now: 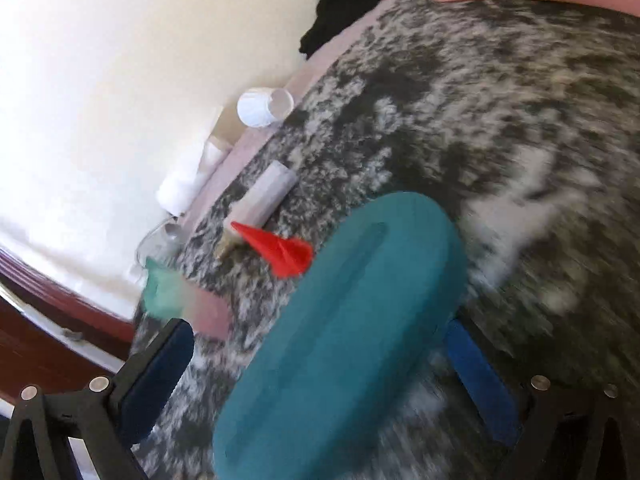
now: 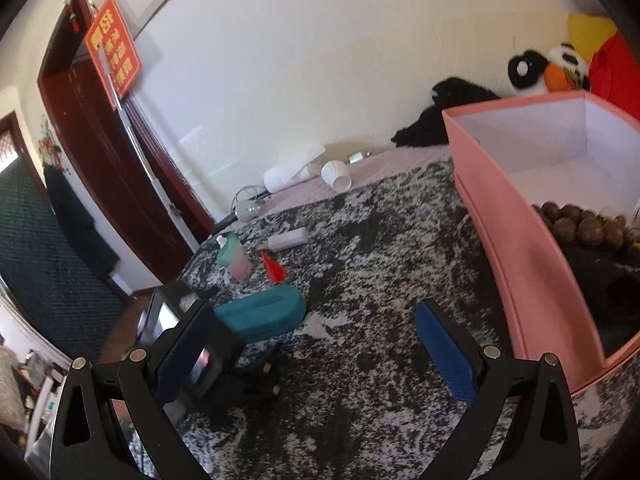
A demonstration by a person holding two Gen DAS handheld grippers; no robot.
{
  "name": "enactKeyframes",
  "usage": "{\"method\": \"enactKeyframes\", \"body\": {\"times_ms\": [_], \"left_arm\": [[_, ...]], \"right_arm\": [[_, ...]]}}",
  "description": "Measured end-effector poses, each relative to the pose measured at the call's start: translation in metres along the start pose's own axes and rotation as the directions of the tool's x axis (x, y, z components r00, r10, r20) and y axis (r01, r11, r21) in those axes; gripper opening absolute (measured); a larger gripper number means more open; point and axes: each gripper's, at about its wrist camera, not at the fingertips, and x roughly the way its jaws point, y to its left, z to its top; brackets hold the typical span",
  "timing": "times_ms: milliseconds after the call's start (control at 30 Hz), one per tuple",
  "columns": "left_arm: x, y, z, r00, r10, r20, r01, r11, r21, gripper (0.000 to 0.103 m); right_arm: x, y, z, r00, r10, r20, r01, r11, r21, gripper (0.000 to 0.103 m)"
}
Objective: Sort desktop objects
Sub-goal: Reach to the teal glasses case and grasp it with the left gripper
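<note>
Daylight fills both views. In the left wrist view the plain white wall [image 1: 120, 80] is blown out to glare, and motion blur smears everything — worst over the mottled black-and-white cloth [image 1: 540, 200] toward the right edge. The right wrist view is sharper and evenly lit, with soft shadows beside the pink cardboard box [image 2: 520, 240]. Fisheye bending curves the dark red wooden door frame [image 2: 120, 152]; the corners go black.

Teal oval case [image 2: 260, 314] lying flat on mottled cloth | red paper plane [image 2: 273, 268] just beyond it | white tube [image 2: 288, 239] on its side | green-pink bottle [image 2: 236, 258] upright near the edge
</note>
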Motion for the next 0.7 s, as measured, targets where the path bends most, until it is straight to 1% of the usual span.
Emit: {"method": "enactKeyframes", "body": {"times_ms": [33, 67, 100, 133, 200, 233, 267, 333, 367, 400, 433, 500, 533, 567, 633, 700], "left_arm": [[0.006, 0.005, 0.003, 1.0, -0.012, -0.004, 0.012, 0.999, -0.037, 0.1], [0.013, 0.009, 0.006, 1.0, -0.024, -0.009, 0.023, 0.997, -0.074, 0.067], [0.02, 0.014, 0.008, 0.999, -0.041, -0.028, 0.037, 0.99, -0.137, 0.063], [0.021, 0.017, 0.009, 0.999, -0.022, -0.025, 0.017, 0.984, -0.178, 0.059], [0.015, 0.009, 0.01, 1.0, 0.01, -0.018, -0.013, 0.984, -0.178, 0.055], [0.009, 0.009, 0.011, 1.0, 0.02, -0.014, -0.022, 0.983, -0.182, 0.051], [-0.001, 0.014, 0.011, 1.0, 0.021, -0.006, -0.022, 0.976, -0.218, 0.046], [-0.023, 0.029, 0.011, 1.0, 0.019, 0.012, -0.014, 0.952, -0.307, 0.046], [-0.036, 0.039, 0.009, 1.0, 0.018, 0.022, -0.008, 0.927, -0.374, 0.043], [-0.05, 0.051, 0.002, 1.0, 0.01, 0.024, 0.002, 0.894, -0.449, 0.043], [-0.063, 0.063, -0.005, 1.0, 0.001, 0.027, 0.013, 0.854, -0.521, 0.043], [-0.088, 0.087, -0.02, 0.999, -0.02, 0.033, 0.037, 0.758, -0.652, 0.042], [-0.095, 0.093, -0.028, 0.999, -0.023, 0.032, 0.039, 0.726, -0.687, 0.042], [-0.103, 0.094, -0.036, 1.0, -0.024, 0.019, 0.03, 0.7, -0.713, 0.041], [-0.121, 0.094, -0.053, 1.0, -0.026, -0.009, 0.01, 0.648, -0.762, 0.041], [-0.137, 0.089, -0.064, 0.999, -0.018, -0.028, -0.011, 0.62, -0.784, 0.04]], "right_arm": [[0.003, 0.001, -0.001, 1.0, -0.003, -0.004, 0.003, 1.0, 0.0, 0.102], [0.006, 0.002, -0.002, 1.0, -0.008, -0.008, 0.008, 1.0, -0.005, 0.102], [0.009, 0.003, -0.002, 1.0, -0.013, -0.012, 0.013, 1.0, -0.012, 0.102], [0.012, 0.004, -0.003, 1.0, -0.021, -0.014, 0.021, 1.0, -0.019, 0.102], [0.015, 0.003, -0.005, 0.999, -0.04, -0.012, 0.04, 0.999, -0.027, 0.102], [0.016, 0.003, -0.005, 0.999, -0.049, -0.011, 0.049, 0.998, -0.03, 0.102], [0.016, 0.002, -0.006, 0.999, -0.051, -0.007, 0.051, 0.998, -0.03, 0.102], [0.016, 0.002, -0.006, 0.998, -0.057, 0.004, 0.057, 0.998, -0.036, 0.102], [0.017, 0.003, -0.007, 0.998, -0.066, 0.013, 0.067, 0.997, -0.049, 0.102], [0.019, 0.005, -0.008, 0.997, -0.078, 0.023, 0.079, 0.994, -0.069, 0.102], [0.022, 0.008, -0.008, 0.996, -0.084, 0.028, 0.086, 0.992, -0.09, 0.102], [0.03, 0.014, -0.01, 0.995, -0.089, 0.035, 0.094, 0.986, -0.14, 0.102], [0.036, 0.017, -0.013, 0.996, -0.089, 0.033, 0.093, 0.98, -0.175, 0.101], [0.043, 0.019, -0.015, 0.996, -0.085, 0.023, 0.088, 0.976, -0.201, 0.099], [0.057, 0.022, -0.02, 0.997, -0.074, -0.024, 0.067, 0.971, -0.228, 0.086], [0.073, 0.027, -0.025, 0.996, -0.044, -0.082, 0.021, 0.967, -0.252, 0.074]]}}
